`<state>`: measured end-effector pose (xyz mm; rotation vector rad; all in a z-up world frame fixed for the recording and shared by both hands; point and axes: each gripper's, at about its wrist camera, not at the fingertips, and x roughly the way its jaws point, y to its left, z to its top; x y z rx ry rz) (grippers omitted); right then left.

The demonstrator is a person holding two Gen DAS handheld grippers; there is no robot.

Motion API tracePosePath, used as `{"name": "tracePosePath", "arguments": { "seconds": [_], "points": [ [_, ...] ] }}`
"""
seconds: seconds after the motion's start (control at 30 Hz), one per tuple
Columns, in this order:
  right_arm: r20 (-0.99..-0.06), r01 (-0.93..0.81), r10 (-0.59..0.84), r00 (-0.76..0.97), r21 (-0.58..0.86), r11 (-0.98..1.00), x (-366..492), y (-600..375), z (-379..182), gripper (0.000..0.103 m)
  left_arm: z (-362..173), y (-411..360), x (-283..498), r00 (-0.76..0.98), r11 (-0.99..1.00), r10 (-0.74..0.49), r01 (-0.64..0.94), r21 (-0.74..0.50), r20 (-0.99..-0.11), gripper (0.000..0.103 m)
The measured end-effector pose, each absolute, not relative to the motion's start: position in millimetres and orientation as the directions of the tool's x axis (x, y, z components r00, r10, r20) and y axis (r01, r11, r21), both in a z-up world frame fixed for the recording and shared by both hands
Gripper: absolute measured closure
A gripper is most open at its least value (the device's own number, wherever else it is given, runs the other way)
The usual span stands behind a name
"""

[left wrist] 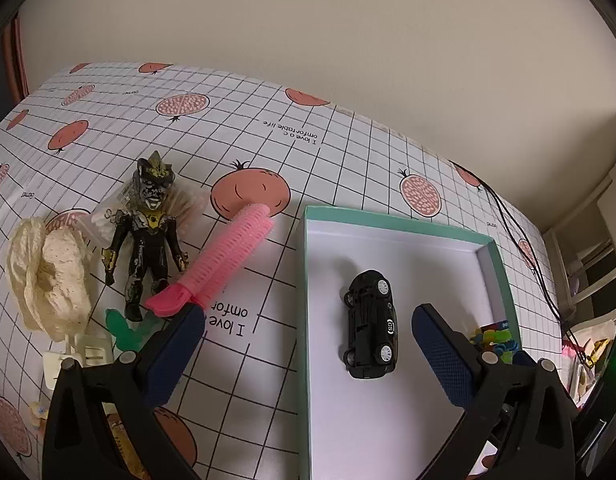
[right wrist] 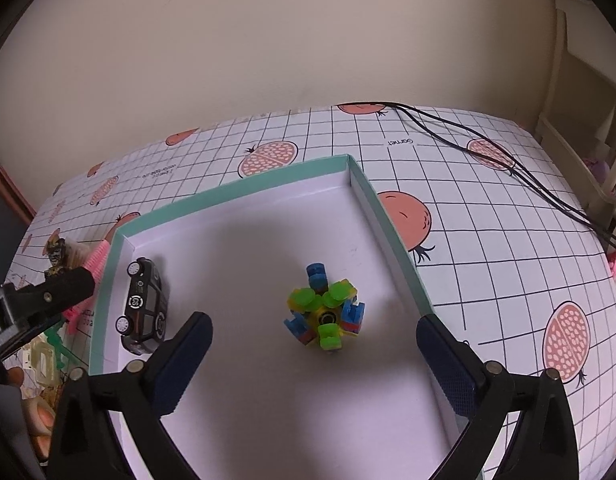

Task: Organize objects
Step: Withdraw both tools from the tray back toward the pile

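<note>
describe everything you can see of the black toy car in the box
The black toy car looks like glossy plastic or metal, with white wheel hubs and round "05" badges. It lies tipped on its side on the white floor of the teal-walled box, near the left wall, apart from the block toy. Neither gripper touches it.

Domestic room, likely a home: surface [left wrist: 347, 152] under a pomegranate-print grid cloth against a plain cream wall [left wrist: 308, 20], toys and a pink hair roller [left wrist: 224, 260] left of the teal box [left wrist: 395, 222], white shelving [right wrist: 579, 112] right of it.
</note>
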<state>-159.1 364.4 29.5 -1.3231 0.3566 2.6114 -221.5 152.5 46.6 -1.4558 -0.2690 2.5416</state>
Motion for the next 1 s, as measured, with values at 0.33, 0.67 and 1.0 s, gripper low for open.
{"name": "tracePosePath", "arguments": {
  "seconds": [0.33,0.67,1.0],
  "points": [
    [-0.799,-0.274,0.063,-0.598,0.130,-0.953,-147,357,52,0.000,69,143,-206,-0.519,-0.959,0.277,-0.100,-0.264,-0.809,0.000],
    [-0.819,-0.261,0.057,-0.571,0.115,-0.958,-123,342,70,0.000,86,105,-175,-0.535,-0.956,0.278,-0.069,-0.287,-0.798,0.000],
    [-0.806,-0.216,0.029,-0.591,0.123,-0.969,-109,310,90,0.000,100,58,-150,-0.547,-0.956,0.268,-0.048,-0.290,-0.793,0.000]
  ]
}}
